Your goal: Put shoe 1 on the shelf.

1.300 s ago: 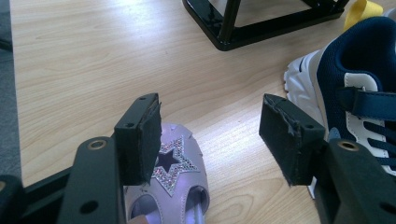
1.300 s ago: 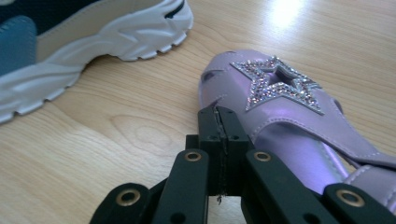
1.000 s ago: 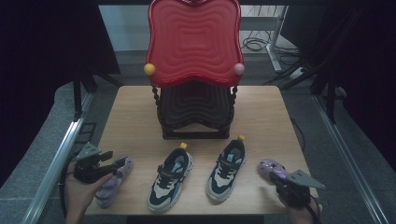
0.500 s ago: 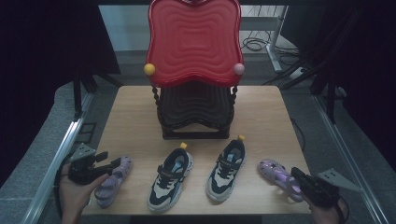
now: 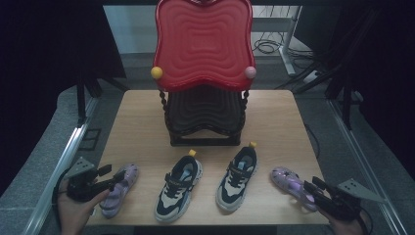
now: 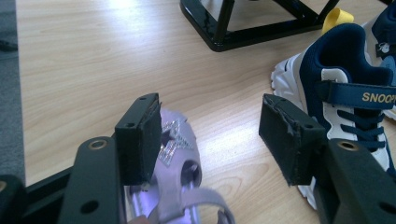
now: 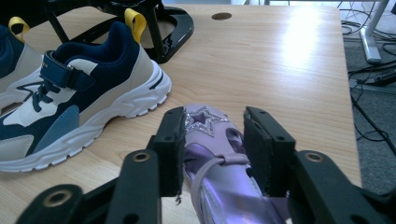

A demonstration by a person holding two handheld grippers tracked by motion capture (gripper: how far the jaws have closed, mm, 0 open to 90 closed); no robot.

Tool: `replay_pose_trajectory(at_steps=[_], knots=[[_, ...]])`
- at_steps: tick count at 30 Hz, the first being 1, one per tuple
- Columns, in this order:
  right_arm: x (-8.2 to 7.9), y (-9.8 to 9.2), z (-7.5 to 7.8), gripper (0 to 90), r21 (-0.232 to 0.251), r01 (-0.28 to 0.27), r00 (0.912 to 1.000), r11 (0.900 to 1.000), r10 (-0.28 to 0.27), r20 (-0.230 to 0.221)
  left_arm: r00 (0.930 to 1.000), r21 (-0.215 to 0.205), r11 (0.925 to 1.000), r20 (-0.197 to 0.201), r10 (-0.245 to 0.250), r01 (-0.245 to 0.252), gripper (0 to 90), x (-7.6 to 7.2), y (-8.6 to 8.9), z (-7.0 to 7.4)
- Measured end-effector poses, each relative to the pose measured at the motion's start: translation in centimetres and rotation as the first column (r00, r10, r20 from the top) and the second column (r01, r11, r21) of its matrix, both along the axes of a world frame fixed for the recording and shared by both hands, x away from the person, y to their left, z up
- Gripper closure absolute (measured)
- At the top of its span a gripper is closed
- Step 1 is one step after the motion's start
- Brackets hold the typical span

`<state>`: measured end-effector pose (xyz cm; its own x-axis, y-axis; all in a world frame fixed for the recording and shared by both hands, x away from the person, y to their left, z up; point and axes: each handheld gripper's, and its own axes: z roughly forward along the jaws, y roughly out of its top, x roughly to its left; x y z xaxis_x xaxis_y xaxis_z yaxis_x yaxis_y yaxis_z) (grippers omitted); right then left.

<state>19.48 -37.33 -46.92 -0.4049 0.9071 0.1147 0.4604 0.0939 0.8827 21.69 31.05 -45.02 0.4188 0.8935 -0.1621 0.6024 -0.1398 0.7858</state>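
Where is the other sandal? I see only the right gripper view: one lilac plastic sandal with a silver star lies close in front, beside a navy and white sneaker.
Observer: The second lilac plastic sandal lies at the left end of the shoe row on the wooden table.
Operator: Does the left hand-held gripper hold it?
Observer: No. The left hand-held gripper is open, with the sandal's toe near one pad and not gripped.
Operator: What is on top of the black rack?
Observer: A red wavy plastic tray, with a yellow ball and a pink ball at its front corners.
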Motion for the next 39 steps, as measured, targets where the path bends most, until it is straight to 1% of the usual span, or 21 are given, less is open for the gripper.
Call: replay_pose_trajectory(at_steps=[4,6,10,13,16,20,22,25,27,29,30,31,34,36,38,39], knots=[[-0.2,-0.4,-0.1,54.5,0.011,0.015,0.9999,1.0,-0.015,0.0,0.9999,-0.003,0.9999,-0.003,-0.014,0.014,42.6,-0.6,0.4,-0.2],[-0.1,-0.3,-0.3,53.7,0.011,0.018,0.9998,1.0,-0.018,-0.008,0.9997,-0.012,0.9997,0.001,-0.023,0.023,42.5,-1.2,0.7,-0.4],[0.0,0.0,-0.4,52.2,0.01,0.017,0.9997,1.0,-0.017,-0.017,0.9999,-0.029,0.9995,0.003,-0.011,0.011,42.4,-2.4,1.3,-0.8],[0.1,0.2,-0.5,51.5,0.004,0.021,0.9996,1.0,-0.021,-0.017,0.9999,-0.039,0.9992,-0.008,-0.007,0.007,42.5,-3.2,1.7,-1.3],[0.0,0.2,-0.5,51.3,0.0,0.024,0.9994,1.0,-0.024,-0.023,0.9997,-0.035,0.9994,-0.023,-0.008,0.007,42.5,-3.8,1.9,-1.9],[-0.2,0.0,-0.6,50.9,0.008,0.044,0.9986,0.999,-0.044,-0.028,0.9987,-0.019,0.9997,-0.048,-0.019,0.018,42.5,-3.9,1.8,-2.4],[-0.2,0.0,-0.5,50.4,0.013,0.06,0.9977,0.998,-0.06,-0.031,0.9983,-0.017,0.9995,-0.053,-0.026,0.025,42.6,-3.9,1.7,-2.5],[-0.2,0.1,-0.5,50.1,0.01,0.057,0.9978,0.998,-0.057,-0.033,0.9977,-0.019,0.9992,-0.058,-0.036,0.035,42.8,-4.0,1.2,-2.9],[-0.1,0.2,-0.5,50.0,0.009,0.055,0.9979,0.998,-0.055,-0.036,0.9965,-0.007,0.9989,-0.07,-0.047,0.047,42.8,-3.9,0.7,-3.3],[-0.1,0.2,-0.6,49.8,0.009,0.056,0.9976,0.998,-0.056,-0.041,0.9957,0.004,0.9989,-0.081,-0.046,0.047,43.1,-3.8,0.4,-3.6],[0.0,0.2,-0.7,49.8,0.01,0.058,0.9975,0.998,-0.057,-0.042,0.996,0.002,0.9986,-0.073,-0.052,0.052,43.9,-3.8,0.1,-3.7],[0.0,0.2,-0.8,49.8,0.009,0.057,0.9974,0.998,-0.057,-0.044,0.9957,0.0,0.9985,-0.074,-0.055,0.055,44.8,-3.8,0.1,-3.7],[0.0,0.2,-0.8,49.8,0.008,0.06,0.9972,0.998,-0.06,-0.044,0.9967,0.024,0.999,-0.073,-0.035,0.037,48.0,-3.8,0.0,-3.6],[-0.1,0.2,-0.8,49.7,0.01,0.062,0.9971,0.998,-0.062,-0.045,0.9963,0.027,0.9993,-0.082,-0.025,0.027,48.0,-4.0,0.0,-3.7],[-0.1,0.1,-0.8,49.7,0.011,0.066,0.9969,0.998,-0.065,-0.045,0.9967,0.038,0.9991,-0.08,-0.014,0.017,48.1,-4.3,-0.1,-3.7],[-0.1,0.0,-0.8,49.8,0.011,0.067,0.9968,0.998,-0.067,-0.045,0.9965,0.038,0.999,-0.081,-0.019,0.023,48.1,-4.4,-0.1,-3.7]])
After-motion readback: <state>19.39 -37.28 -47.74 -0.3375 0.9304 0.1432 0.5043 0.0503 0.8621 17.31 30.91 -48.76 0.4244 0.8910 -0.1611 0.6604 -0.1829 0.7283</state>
